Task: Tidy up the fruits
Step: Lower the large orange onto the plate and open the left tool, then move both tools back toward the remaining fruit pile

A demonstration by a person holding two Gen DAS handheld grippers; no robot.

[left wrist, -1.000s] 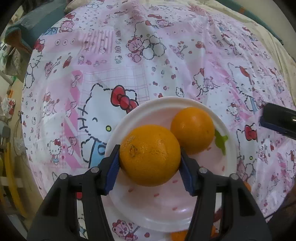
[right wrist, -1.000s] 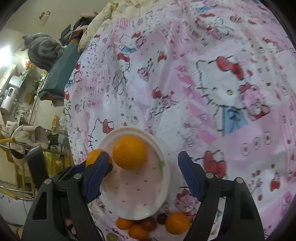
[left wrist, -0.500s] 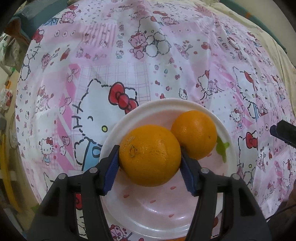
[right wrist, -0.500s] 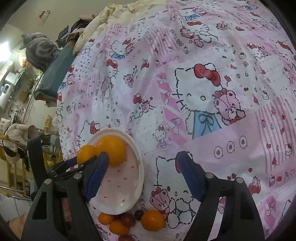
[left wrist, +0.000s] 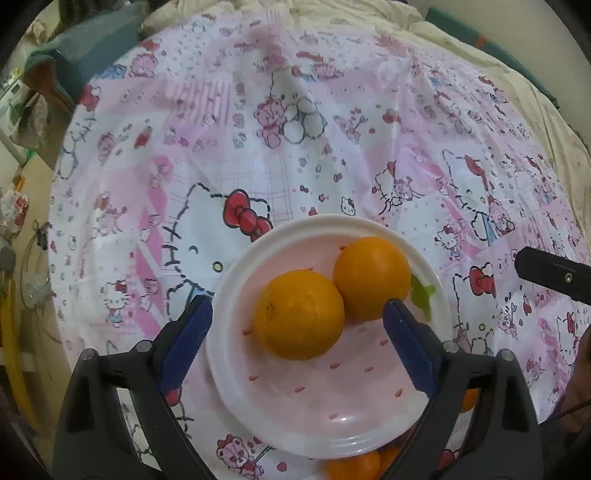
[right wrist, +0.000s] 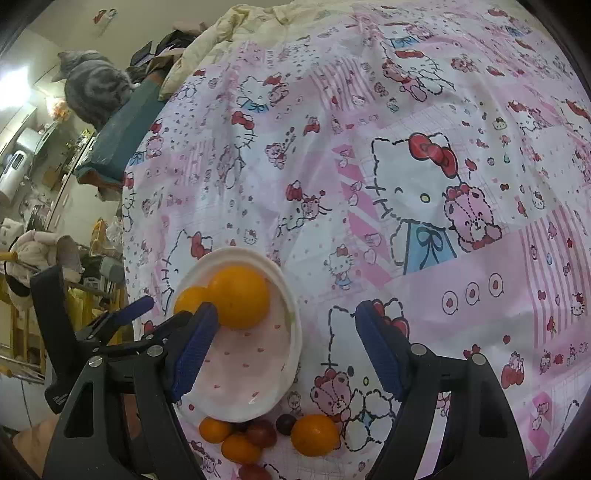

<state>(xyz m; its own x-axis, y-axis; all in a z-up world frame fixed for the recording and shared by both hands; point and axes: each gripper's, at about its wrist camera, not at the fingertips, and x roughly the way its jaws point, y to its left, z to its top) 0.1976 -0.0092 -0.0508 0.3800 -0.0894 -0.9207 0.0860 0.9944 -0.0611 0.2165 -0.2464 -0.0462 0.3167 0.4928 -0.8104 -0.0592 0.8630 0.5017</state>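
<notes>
A white plate (left wrist: 314,417) with pink specks lies on the Hello Kitty cloth and holds two oranges side by side, the nearer orange (left wrist: 298,314) and the farther orange (left wrist: 371,277). My left gripper (left wrist: 297,339) is open, its blue pads standing apart on either side of the nearer orange without touching it. In the right wrist view the same plate (right wrist: 258,398) sits at lower left, and my right gripper (right wrist: 284,350) is open and empty above the cloth beside the plate. Loose small oranges (right wrist: 314,434) and dark grapes (right wrist: 262,437) lie at the plate's near edge.
The pink patterned cloth (left wrist: 295,147) covers a bed. A grey cat (right wrist: 94,90) sits on a teal cushion at the far left. Cluttered shelves and furniture stand beyond the bed's left edge. A cream blanket (right wrist: 229,33) lies at the far end.
My left gripper has opened and let go of the nearer orange, which now rests on the plate against the other. My right gripper has shifted to the right, away from the plate.
</notes>
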